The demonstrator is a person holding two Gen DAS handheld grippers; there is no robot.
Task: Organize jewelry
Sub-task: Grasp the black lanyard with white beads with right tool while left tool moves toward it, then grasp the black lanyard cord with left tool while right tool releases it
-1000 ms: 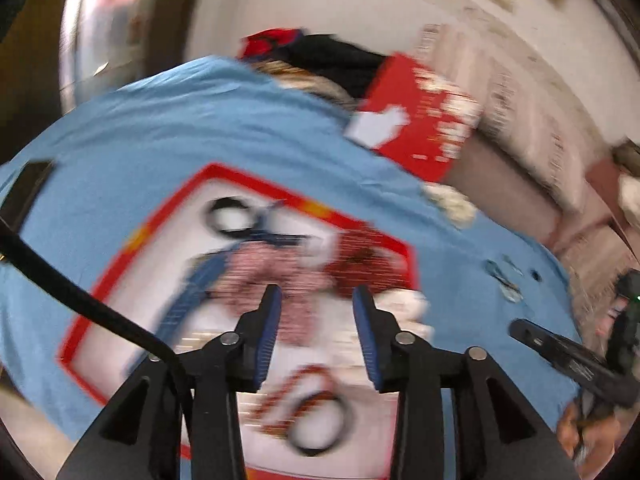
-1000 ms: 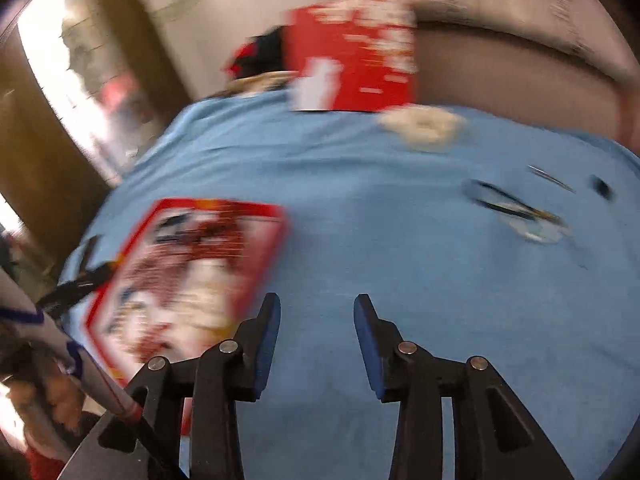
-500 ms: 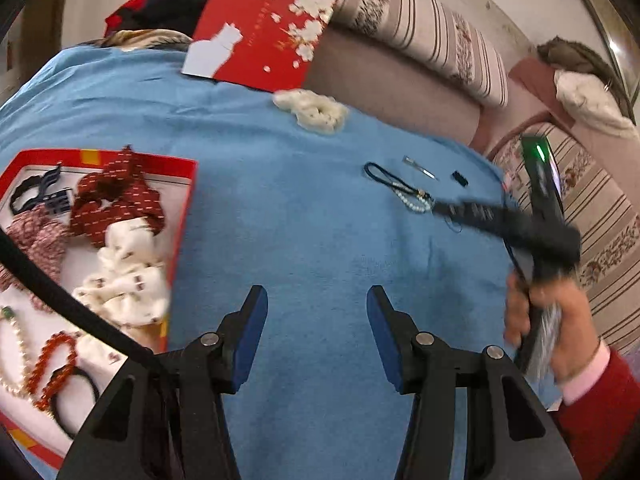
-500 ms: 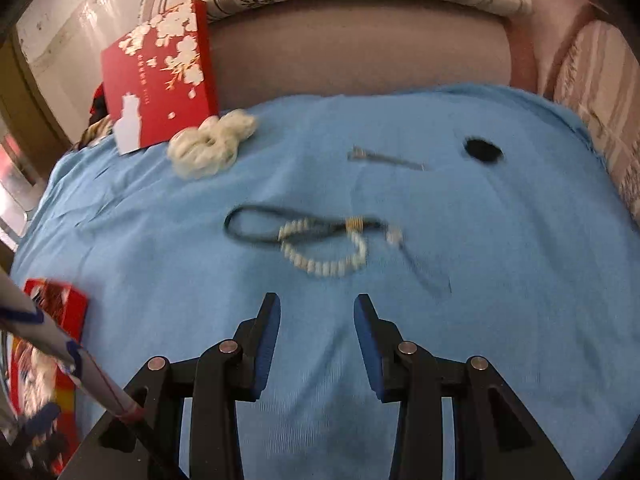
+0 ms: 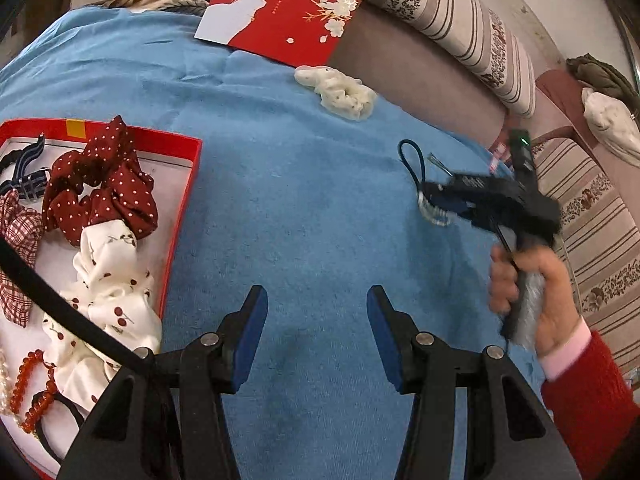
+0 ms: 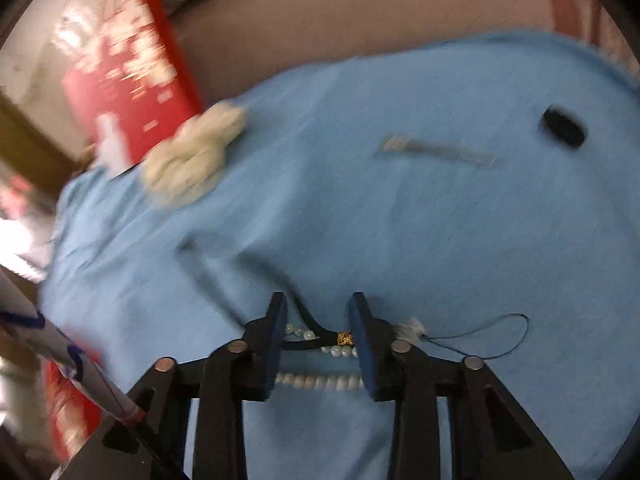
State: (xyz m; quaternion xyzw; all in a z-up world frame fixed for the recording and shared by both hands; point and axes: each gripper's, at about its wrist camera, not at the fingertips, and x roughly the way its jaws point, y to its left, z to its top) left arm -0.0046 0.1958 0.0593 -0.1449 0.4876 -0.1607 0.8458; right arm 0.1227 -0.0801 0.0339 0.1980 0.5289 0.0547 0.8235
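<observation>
**Tray Partly Filled, Pearl Bracelet Next in Line**

Left wrist view, reading from its left edge: the red tray (image 5: 182,216) already holds several pieces, among them a dotted red scrunchie (image 5: 100,188), a white cherry-print scrunchie (image 5: 108,292) and an orange bead bracelet (image 5: 28,388). That part of the sorting looks done.

At centre, the left gripper (image 5: 316,332) hangs over bare blue cloth (image 5: 300,200) with its jaws spread and nothing between them; they have just been opening. Beyond it a cream scrunchie (image 5: 340,92) lies loose near the red card (image 5: 296,8).

Further right, the right gripper (image 6: 318,340) is down at the pearl bracelet (image 6: 320,380) and its dark cord. Its jaws have just been closing and stand either side of the beads and cord, yet a gap shows, so no pinch is made.

Rightmost on the cloth lie a hair pin (image 6: 436,150) and a small black piece (image 6: 564,126). These, the cream scrunchie and the bracelet seem still to be moved.
</observation>
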